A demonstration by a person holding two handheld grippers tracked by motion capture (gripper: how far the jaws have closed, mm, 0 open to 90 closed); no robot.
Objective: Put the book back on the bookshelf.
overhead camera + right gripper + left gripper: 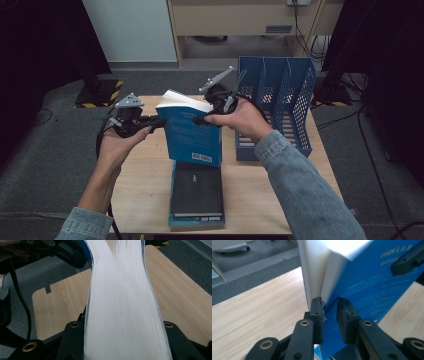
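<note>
- Nearest the person, a dark book (196,192) lies flat on top of another at the near edge of the wooden table (145,185), directly in front of the blue book.
- The blue book (192,134) is held upright above that stack, its long axis near vertical, back cover with a barcode label facing the person, white page block up and tipped slightly left.
- The left gripper (150,121) comes at the blue book from its left. In the left gripper view (329,311) its jaws stand a narrow gap apart, astride the cover's edge near the corner; the pads look close to the glossy card, but I cannot tell whether they press it.
- The right gripper (210,117) grips from the book's right, at the upper corner. In the right gripper view the pale, finely ribbed pages (125,315) run straight up between the two jaws, which are spread wide to the book's full thickness and clamp it across the covers.
- Judging by this, the right hand carries the weight and the left merely steadies.
- Just right of the blue book and beyond it stands a blue perforated plastic file rack (275,95) with upright slots, the likely destination; the book's long axis already roughly suits a slot.
</note>
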